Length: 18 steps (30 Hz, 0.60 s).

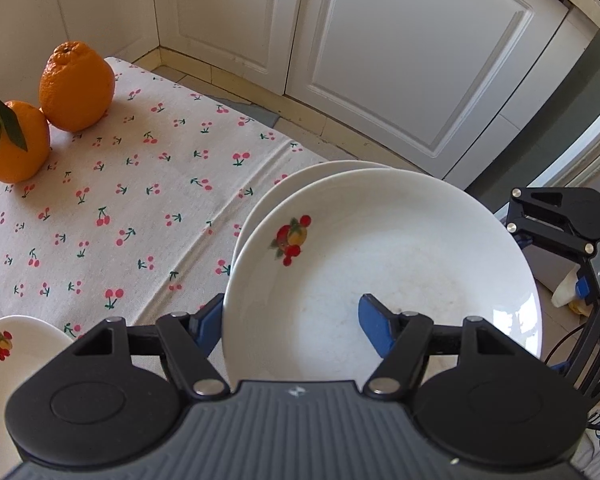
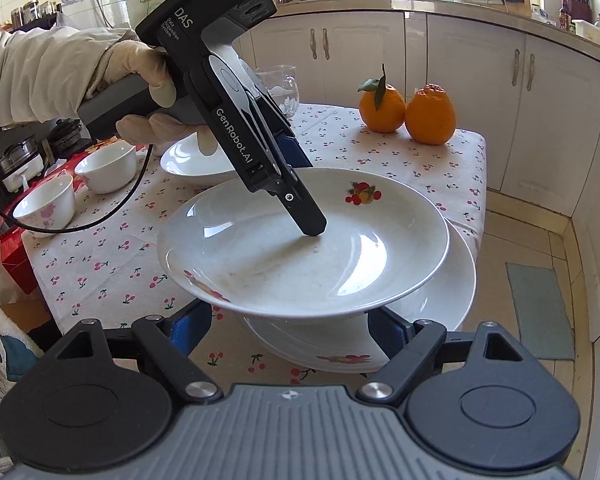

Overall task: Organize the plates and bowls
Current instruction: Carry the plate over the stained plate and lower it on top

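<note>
Between the left gripper's fingers, the plate's rim sits.

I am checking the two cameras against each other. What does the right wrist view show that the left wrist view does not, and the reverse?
Only the right wrist view shows the gloved hand holding the left gripper, two small bowls, a glass and the countertop. Only the left wrist view shows the right gripper from outside. Both show the upper plate over a lower plate, the two oranges and the cherry tablecloth.
</note>
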Available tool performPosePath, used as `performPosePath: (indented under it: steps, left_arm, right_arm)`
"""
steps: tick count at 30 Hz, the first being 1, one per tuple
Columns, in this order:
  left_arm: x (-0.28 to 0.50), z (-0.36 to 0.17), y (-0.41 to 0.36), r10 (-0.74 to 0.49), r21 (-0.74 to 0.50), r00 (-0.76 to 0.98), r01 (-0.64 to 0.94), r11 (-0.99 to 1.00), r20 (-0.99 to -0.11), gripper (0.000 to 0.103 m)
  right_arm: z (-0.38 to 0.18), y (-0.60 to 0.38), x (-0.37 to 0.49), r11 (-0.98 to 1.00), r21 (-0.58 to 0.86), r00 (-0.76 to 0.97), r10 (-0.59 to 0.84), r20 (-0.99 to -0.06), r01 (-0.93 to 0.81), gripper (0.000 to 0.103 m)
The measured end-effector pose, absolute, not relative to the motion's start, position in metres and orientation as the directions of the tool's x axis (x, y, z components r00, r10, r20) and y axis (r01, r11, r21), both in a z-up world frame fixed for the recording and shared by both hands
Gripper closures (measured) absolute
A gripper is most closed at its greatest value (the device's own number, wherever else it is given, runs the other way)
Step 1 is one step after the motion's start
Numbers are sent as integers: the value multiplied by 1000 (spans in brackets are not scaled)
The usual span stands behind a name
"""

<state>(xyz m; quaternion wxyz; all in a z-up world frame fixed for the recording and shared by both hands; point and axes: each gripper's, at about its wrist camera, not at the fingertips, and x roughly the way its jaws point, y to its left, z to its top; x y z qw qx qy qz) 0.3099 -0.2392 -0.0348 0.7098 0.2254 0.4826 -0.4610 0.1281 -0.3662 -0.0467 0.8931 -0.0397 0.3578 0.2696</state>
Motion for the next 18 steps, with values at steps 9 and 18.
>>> performPosePath:
  steps: [9, 18]
  left_arm:
    - [307, -41, -248, -405, -91, 124, 877, 472, -906, 34]
    - [307, -44, -250, -397, -83, 131, 874, 478, -908, 31]
  right_arm:
    - [-52, -367, 133, 866, 138, 580, 432, -690, -481, 14]
    - [-52, -369, 133, 874, 139, 584, 422, -693, -466, 14]
